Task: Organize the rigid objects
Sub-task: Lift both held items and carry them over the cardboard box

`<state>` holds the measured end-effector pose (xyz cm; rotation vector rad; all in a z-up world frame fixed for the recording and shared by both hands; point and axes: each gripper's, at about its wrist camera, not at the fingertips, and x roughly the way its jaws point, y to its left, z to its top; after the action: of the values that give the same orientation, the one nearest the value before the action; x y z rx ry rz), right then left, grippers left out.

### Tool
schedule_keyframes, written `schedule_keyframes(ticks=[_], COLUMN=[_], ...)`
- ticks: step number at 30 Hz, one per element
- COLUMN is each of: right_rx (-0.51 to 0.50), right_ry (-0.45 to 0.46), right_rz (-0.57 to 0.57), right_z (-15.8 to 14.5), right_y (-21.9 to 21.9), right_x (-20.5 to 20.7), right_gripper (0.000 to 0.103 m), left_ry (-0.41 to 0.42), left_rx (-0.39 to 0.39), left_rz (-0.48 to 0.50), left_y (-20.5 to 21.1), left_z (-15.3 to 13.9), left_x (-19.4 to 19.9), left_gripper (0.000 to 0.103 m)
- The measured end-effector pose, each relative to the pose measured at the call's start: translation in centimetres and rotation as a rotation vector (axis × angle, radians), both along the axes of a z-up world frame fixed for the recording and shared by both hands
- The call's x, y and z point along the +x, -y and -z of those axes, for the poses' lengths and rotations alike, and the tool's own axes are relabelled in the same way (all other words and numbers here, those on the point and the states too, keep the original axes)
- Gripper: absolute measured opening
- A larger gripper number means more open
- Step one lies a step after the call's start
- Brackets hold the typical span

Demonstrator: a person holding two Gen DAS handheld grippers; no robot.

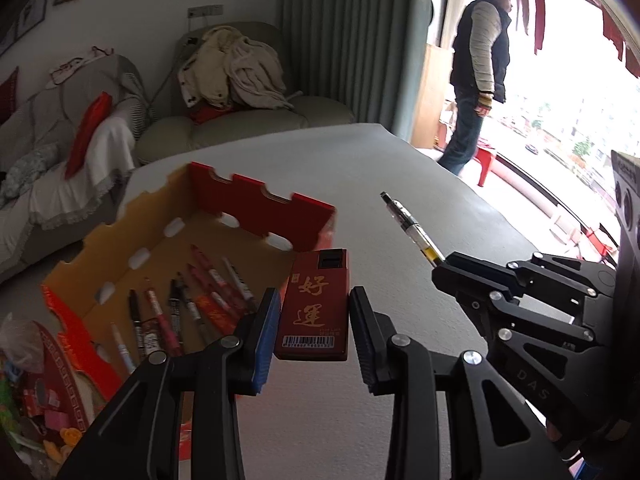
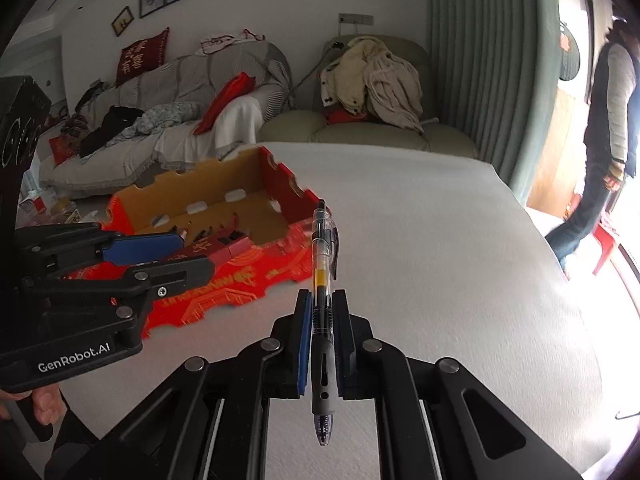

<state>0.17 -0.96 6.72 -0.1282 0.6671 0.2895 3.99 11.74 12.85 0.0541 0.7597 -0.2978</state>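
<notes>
My left gripper (image 1: 315, 293) is shut on a small red pack (image 1: 314, 312) with gold characters and a barcode, held just off the near right corner of the red cardboard box (image 1: 260, 200). Several pens and markers (image 1: 188, 308) lie on that box's brown floor. In the right wrist view my right gripper (image 2: 322, 295) is shut on a clear pen (image 2: 321, 264) with yellow ink, its clip end pointing away over the table. The left gripper (image 2: 196, 254) with the red pack (image 2: 216, 250) hangs over the box (image 2: 240, 280) at the left. The right gripper (image 1: 444, 264) and pen (image 1: 412, 228) show at the right.
A white cloth covers the table (image 2: 420, 240). Past its far edge stand a sofa (image 2: 180, 92) and an armchair with piled clothes (image 2: 372, 76). A person (image 1: 480, 72) stands by the bright window at the right. A bag of small colourful things (image 1: 28, 368) lies left of the box.
</notes>
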Motion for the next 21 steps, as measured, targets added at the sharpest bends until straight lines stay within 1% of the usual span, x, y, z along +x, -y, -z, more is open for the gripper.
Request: schedule_keyframes(ticks=[6, 12, 15, 21], right_rx=[0.001, 0.008, 0.007, -0.007], right_ry=[0.034, 0.040, 0.032, 0.015], right_rz=[-0.053, -0.102, -0.124, -0.168], right_z=[-1.4, -2.4, -2.5, -1.8], right_y=[-2.9, -5.6, -7.2, -9.9], right_x=[0.9, 2.8, 3.8, 4.9], right_gripper=[0.010, 0.010, 0.010, 0.010], left_ry=[0.021, 0.038, 0.036, 0.008], left_rx=[-0.002, 0.002, 0.013, 0.016], left_rz=[-0.114, -0.176, -0.210, -0.249], left_y=[-3.4, -5.8, -6.6, -8.0], left_z=[-1.7, -2.8, -2.8, -1.7], left_x=[0.3, 0.9, 1.1, 2.5], left_gripper=[0.038, 0.038, 0.038, 0.038])
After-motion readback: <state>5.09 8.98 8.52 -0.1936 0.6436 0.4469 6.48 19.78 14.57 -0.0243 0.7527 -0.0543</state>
